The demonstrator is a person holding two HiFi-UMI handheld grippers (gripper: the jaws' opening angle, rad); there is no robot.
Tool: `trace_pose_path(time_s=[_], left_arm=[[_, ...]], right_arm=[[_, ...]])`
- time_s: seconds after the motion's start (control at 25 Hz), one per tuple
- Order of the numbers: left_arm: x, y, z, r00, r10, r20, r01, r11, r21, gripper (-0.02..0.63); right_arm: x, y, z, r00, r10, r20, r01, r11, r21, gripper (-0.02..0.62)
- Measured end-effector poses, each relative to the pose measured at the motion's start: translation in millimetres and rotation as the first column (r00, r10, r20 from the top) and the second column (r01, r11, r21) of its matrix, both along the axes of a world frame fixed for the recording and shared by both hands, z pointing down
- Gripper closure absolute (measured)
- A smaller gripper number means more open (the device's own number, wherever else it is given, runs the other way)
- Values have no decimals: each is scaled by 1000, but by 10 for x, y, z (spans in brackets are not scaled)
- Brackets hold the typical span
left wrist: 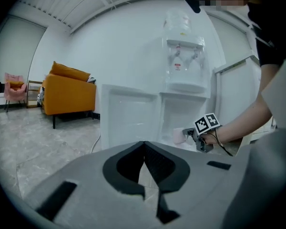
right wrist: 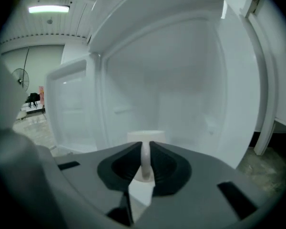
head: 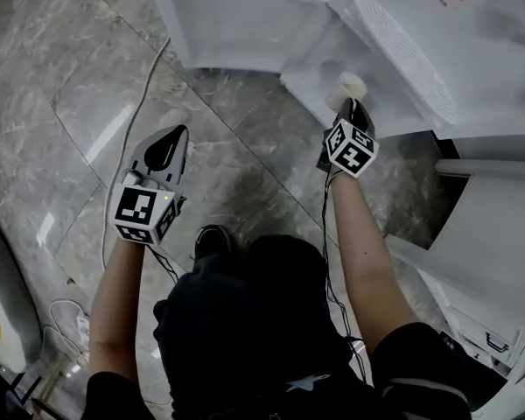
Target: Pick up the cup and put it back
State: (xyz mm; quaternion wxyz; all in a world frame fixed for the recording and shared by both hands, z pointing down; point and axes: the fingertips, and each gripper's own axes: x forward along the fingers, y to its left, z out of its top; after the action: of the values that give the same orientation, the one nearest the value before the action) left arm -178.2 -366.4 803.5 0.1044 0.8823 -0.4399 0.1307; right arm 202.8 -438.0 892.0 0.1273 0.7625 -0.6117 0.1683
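Note:
The white cup (head: 351,86) hangs at the mouth of the open lower compartment (head: 311,90) of a white water dispenser. My right gripper (head: 354,105) is shut on the cup's handle. In the right gripper view the handle (right wrist: 145,160) stands upright between the two dark pads, and the cup's body (right wrist: 146,136) shows beyond them against the white compartment walls. My left gripper (head: 177,131) is shut with nothing in it, low over the marble floor to the left. From the left gripper view (left wrist: 144,145) the cup (left wrist: 178,135) and the right gripper (left wrist: 190,133) show at the compartment's opening.
The compartment's white door (head: 236,20) stands swung open to the left. The water dispenser (left wrist: 183,56) rises above the compartment. A white cable (head: 127,156) runs across the floor. An orange sofa (left wrist: 69,94) stands far off to the left. More white panels (head: 499,226) stand at the right.

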Motion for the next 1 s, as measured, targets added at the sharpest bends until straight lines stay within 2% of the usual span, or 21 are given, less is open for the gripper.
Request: trace_pose_path(time_s=[0.24, 0.32, 0.48, 0.68, 0.72, 0.84, 1.0], left_arm=[[36, -25, 259, 1000, -8, -12, 8, 1000, -2, 598], [67, -2, 248, 1000, -7, -14, 7, 1000, -7, 598], [159, 41, 137, 1000, 27, 7, -27, 999, 25, 598], [156, 109, 13, 1000, 17, 9, -18, 998, 53, 598], [156, 132, 4, 1000, 14, 8, -14, 998, 53, 598], [173, 184, -21, 1000, 10, -4, -10, 999, 54, 598], [169, 174, -142, 1000, -2, -17, 3, 997, 78, 598]], right_arm=[[168, -261, 103, 997, 36, -63, -33, 998, 60, 543], [158, -285, 172, 999, 34, -29, -33, 998, 50, 541], [142, -277, 493, 998, 26, 65, -21, 997, -72, 535], [153, -300, 485, 994, 39, 106, -34, 998, -49, 522], [150, -293, 486, 993, 34, 109, -29, 998, -52, 504], [131, -256, 493, 992, 17, 126, -11, 999, -50, 396], [51, -160, 475, 990, -11, 143, 19, 998, -55, 344]])
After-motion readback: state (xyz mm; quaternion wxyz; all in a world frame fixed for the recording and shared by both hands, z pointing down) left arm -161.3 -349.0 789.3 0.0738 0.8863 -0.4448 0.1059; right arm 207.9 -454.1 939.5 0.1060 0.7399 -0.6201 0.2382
